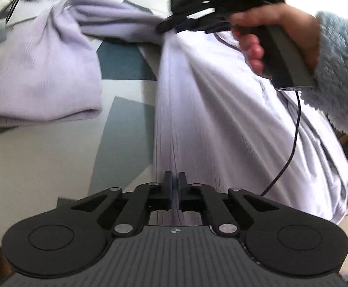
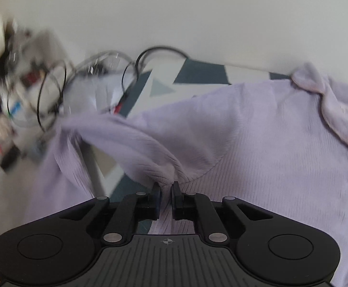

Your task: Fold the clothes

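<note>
A pale lilac ribbed sweater lies spread over a table with a grey and teal pattern. My left gripper is shut on the sweater's near edge, with the fabric pinched taut between its pads. In the same view the right gripper appears at the top, held by a hand in a fluffy blue sleeve, clamped on the sweater where a sleeve joins the body. In the right wrist view my right gripper is shut on a bunched fold of the sweater at the armpit seam.
Black cables and blurred clutter lie at the table's far left by a white wall. A thin black cord hangs from the right gripper's handle across the sweater. The sweater's sleeve drapes over the table's left part.
</note>
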`<action>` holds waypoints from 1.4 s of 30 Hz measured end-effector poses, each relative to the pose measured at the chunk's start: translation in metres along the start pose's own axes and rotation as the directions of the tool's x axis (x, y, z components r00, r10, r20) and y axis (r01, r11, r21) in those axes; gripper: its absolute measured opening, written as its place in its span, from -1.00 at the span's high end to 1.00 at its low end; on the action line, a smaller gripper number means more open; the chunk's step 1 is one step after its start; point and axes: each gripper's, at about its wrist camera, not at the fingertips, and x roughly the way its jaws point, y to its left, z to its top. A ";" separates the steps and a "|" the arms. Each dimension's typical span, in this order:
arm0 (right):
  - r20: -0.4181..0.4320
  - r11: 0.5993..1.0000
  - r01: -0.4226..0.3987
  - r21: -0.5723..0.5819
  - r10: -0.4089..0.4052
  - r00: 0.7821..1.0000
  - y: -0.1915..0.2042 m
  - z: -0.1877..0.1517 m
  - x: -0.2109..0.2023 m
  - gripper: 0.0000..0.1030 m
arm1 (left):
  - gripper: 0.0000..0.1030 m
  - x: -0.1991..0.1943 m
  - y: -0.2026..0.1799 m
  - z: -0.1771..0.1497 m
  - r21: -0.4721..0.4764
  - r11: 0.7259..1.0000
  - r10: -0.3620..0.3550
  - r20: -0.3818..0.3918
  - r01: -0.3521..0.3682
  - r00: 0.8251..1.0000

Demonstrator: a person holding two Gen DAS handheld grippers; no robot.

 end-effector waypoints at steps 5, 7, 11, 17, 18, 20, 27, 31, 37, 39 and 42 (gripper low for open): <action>0.022 0.998 -0.021 0.052 0.020 1.000 0.000 0.008 0.008 0.85 | 1.00 -0.005 0.010 -0.006 -0.053 0.998 -0.045 -0.013 0.044 0.999; 0.006 0.999 -0.005 0.048 0.005 1.000 0.006 0.007 0.020 0.85 | 0.99 -0.007 0.013 -0.008 -0.059 0.998 -0.036 -0.006 0.036 0.999; -0.029 0.998 0.051 0.042 -0.049 0.998 0.014 0.000 0.036 0.54 | 0.89 -0.015 0.014 -0.010 -0.053 0.999 -0.012 -0.013 0.011 1.000; 0.083 0.993 0.032 0.111 -0.042 0.996 -0.005 -0.008 -0.031 0.33 | 0.46 -0.046 0.004 -0.019 0.056 0.993 0.098 0.049 -0.101 0.994; 0.109 0.993 0.028 0.118 -0.041 0.993 -0.012 -0.013 -0.050 0.32 | 0.21 -0.054 0.002 -0.023 0.071 0.991 0.111 0.070 -0.116 0.991; 0.155 0.990 0.025 0.138 -0.047 0.987 -0.030 -0.034 -0.089 0.27 | -0.20 -0.068 -0.001 -0.035 0.095 0.983 0.142 0.118 -0.154 0.983; 0.211 0.962 0.050 0.267 -0.109 0.971 -0.073 -0.137 -0.185 0.17 | -0.45 -0.091 -0.022 -0.096 0.166 0.968 0.169 0.123 -0.188 0.978; 0.171 0.927 0.083 0.366 -0.155 0.973 -0.069 -0.196 -0.207 0.15 | -0.77 -0.071 -0.042 -0.136 0.341 0.909 0.233 0.059 -0.239 0.971; 0.151 0.872 0.147 0.467 -0.243 0.958 -0.057 -0.256 -0.222 0.15 | -0.77 -0.025 -0.056 -0.177 0.568 0.748 0.313 0.151 -0.342 0.938; 0.160 0.861 0.170 0.480 -0.276 0.948 -0.054 -0.270 -0.230 0.14 | -0.77 -0.017 -0.057 -0.182 0.592 0.710 0.310 0.224 -0.382 0.924; 0.158 0.834 0.199 0.515 -0.320 0.934 -0.051 -0.288 -0.240 0.13 | -0.58 -0.013 -0.055 -0.189 0.564 0.691 0.309 0.334 -0.451 0.891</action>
